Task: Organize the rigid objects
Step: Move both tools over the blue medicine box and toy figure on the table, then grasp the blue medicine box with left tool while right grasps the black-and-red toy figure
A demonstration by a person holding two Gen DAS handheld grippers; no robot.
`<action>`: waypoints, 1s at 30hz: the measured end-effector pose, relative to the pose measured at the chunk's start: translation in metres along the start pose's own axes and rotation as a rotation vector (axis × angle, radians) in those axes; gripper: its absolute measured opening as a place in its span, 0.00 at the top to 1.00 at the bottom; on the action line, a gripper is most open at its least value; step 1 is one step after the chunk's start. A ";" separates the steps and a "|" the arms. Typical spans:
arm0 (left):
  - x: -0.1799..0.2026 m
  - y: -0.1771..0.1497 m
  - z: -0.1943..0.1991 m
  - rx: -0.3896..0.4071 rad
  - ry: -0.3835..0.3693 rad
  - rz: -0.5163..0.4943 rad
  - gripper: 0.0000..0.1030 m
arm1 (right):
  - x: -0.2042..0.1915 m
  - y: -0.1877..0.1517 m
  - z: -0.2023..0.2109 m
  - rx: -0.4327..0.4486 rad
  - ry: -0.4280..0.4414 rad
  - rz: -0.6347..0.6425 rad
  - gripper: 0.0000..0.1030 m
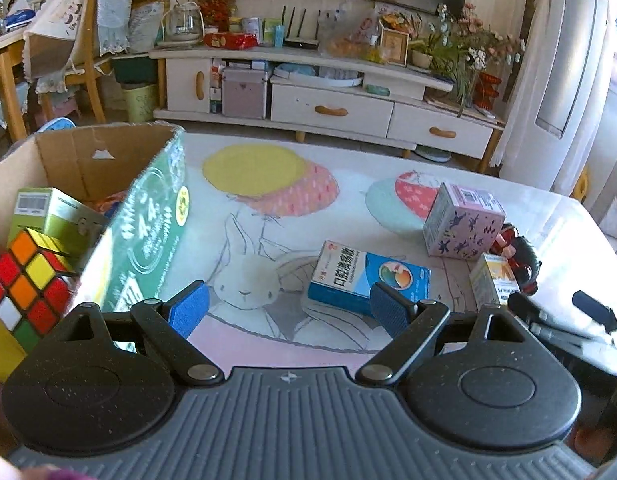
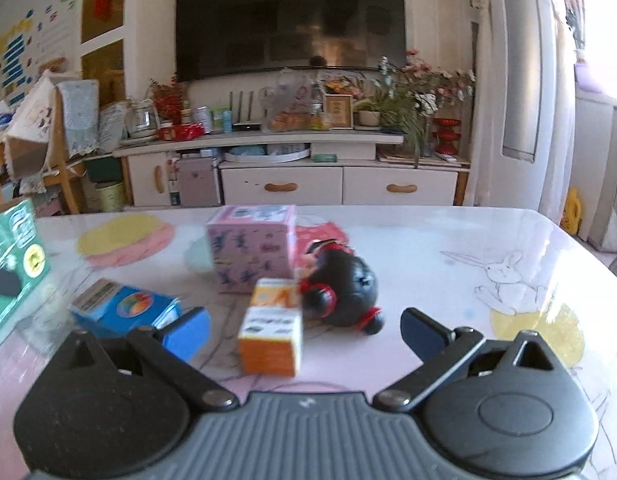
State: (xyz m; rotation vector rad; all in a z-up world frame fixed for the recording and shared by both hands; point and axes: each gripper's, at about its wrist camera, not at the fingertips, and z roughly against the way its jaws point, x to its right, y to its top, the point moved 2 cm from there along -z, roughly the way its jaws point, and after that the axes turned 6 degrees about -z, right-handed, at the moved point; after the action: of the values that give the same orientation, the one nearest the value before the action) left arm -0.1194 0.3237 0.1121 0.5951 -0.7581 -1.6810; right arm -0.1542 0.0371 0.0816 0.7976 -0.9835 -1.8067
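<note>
A cardboard box [image 1: 120, 148] with a green side stands at the table's left; a Rubik's cube [image 1: 26, 280] and a green carton [image 1: 48, 212] lie in it. My left gripper [image 1: 288, 304] is open and empty beside the box. A blue medicine box [image 1: 364, 276] lies just ahead of its right finger. A pink box [image 1: 464, 220], a small orange-and-white box [image 2: 272, 328] and a black-and-red toy [image 2: 344, 288] lie on the table. My right gripper [image 2: 304, 328] is open, with the orange-and-white box between its fingers, apart from the pads.
The table [image 2: 448, 248] has a rabbit-print cover. The box's green side [image 2: 12, 264] shows at the left in the right wrist view. A TV cabinet [image 1: 328, 108] stands beyond the table's far edge, chairs [image 1: 68, 52] at the far left.
</note>
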 end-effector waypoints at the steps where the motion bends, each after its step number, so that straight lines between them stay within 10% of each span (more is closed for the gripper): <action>1: 0.001 0.000 -0.003 -0.010 -0.005 0.003 0.00 | 0.004 0.002 -0.003 -0.002 0.001 -0.017 0.02; 30: 0.072 0.023 -0.075 -0.047 0.073 0.190 0.00 | 0.051 0.031 -0.065 -0.032 0.054 -0.081 0.01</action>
State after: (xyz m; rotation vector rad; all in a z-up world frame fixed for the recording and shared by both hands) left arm -0.0662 0.2368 0.0799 0.5311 -0.6986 -1.4908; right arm -0.1077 -0.0373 0.0716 0.8730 -0.8973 -1.8562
